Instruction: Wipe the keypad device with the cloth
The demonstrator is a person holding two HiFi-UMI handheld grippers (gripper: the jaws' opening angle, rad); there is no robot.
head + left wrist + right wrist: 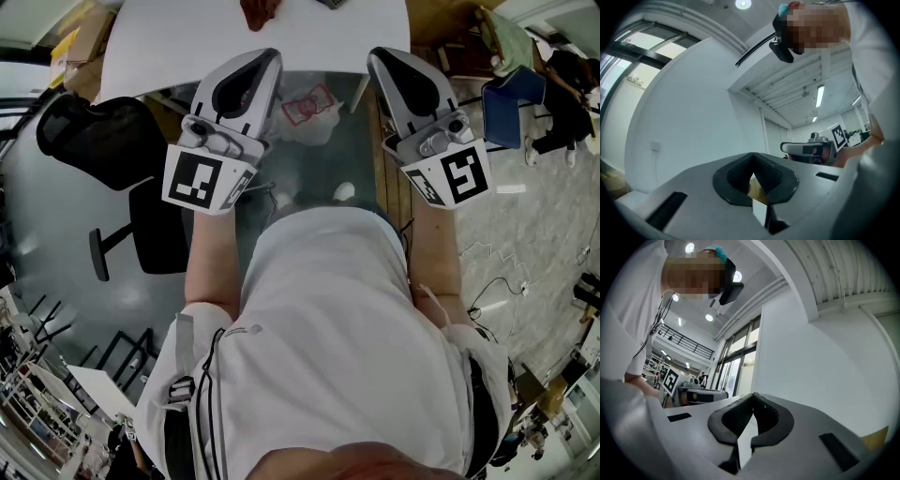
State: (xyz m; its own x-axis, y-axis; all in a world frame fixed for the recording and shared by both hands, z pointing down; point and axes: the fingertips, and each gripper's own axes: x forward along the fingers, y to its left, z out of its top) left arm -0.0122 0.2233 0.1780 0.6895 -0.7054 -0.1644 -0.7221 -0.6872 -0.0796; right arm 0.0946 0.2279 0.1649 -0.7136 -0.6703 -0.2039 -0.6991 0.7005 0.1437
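Left gripper [270,56], right gripper [377,56] closed before white table [178,37], maybe cloth [260,11].

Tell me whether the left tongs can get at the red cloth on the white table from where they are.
Probably yes. The left tongs are shut and empty, held in the air at the white table's near edge, and nothing shows between them and the cloth ahead. They must open first.

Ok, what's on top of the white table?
A reddish cloth and a dark thing's corner, both cut off at the picture's top. The rest of the table that shows is bare. The left gripper covers a bit of its near edge.
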